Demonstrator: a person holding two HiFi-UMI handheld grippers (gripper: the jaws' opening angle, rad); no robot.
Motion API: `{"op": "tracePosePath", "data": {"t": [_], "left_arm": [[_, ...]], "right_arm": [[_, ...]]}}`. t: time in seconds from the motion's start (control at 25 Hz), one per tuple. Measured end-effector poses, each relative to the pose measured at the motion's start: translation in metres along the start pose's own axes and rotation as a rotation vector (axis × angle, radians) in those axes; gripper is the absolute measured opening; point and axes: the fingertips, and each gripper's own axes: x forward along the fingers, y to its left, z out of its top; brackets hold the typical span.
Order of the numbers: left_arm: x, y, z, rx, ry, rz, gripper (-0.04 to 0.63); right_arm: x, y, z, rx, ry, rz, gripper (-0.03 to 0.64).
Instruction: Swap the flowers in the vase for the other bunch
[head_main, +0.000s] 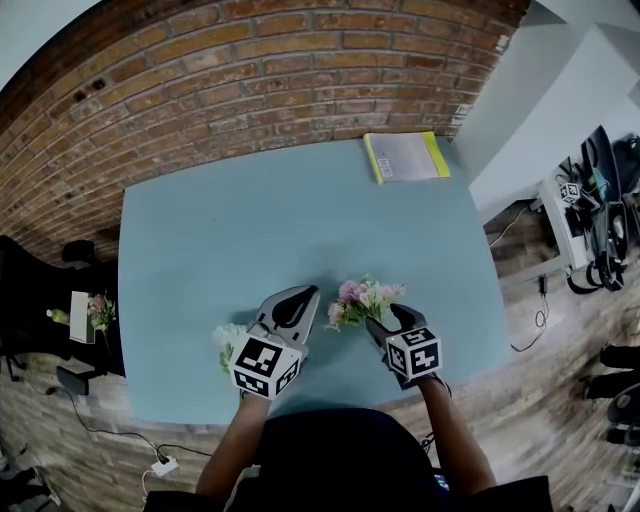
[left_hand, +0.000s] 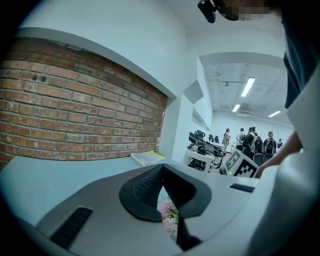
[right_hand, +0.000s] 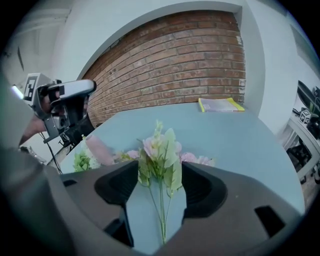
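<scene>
The right gripper (right_hand: 160, 172) was seen released, jaws apart, with the stems of the pink flower bunch (head_main: 360, 297) laid flat between them on the blue table (head_main: 250, 230), blooms at its 11 o'clock. The left gripper (head_main: 297, 297) was clenched shut, nothing pinched. A white-green bunch (head_main: 228, 345) was spotted just beside it at 8 o'clock. A yellow-edged notebook (head_main: 405, 157) was parked at the table's 1 o'clock.
</scene>
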Motion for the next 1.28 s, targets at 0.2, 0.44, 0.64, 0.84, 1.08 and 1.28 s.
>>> {"op": "tracePosePath", "data": {"t": [0.2, 0.44, 0.64, 0.84, 1.08, 1.28], "left_arm": [[-0.001, 0.005, -0.002, -0.005, 0.006, 0.018, 0.009], [0.000, 0.008, -0.005, -0.011, 0.016, 0.027, 0.009], [0.001, 0.010, -0.006, -0.016, 0.021, 0.031, 0.009], [0.000, 0.012, -0.009, -0.019, 0.026, 0.036, 0.009], [-0.002, 0.016, -0.013, -0.029, 0.031, 0.049, 0.009], [-0.003, 0.018, -0.014, -0.037, 0.032, 0.057, 0.009]], "right_arm": [[0.014, 0.007, -0.013, -0.066, 0.082, 0.038, 0.302], [0.025, 0.006, -0.024, -0.106, 0.136, 0.036, 0.350], [0.031, 0.003, -0.031, -0.128, 0.172, 0.028, 0.408], [0.038, 0.003, -0.040, -0.151, 0.211, 0.033, 0.439], [0.047, -0.002, -0.047, -0.153, 0.244, 0.022, 0.443], [0.054, -0.003, -0.047, -0.167, 0.257, 0.025, 0.443]]}}
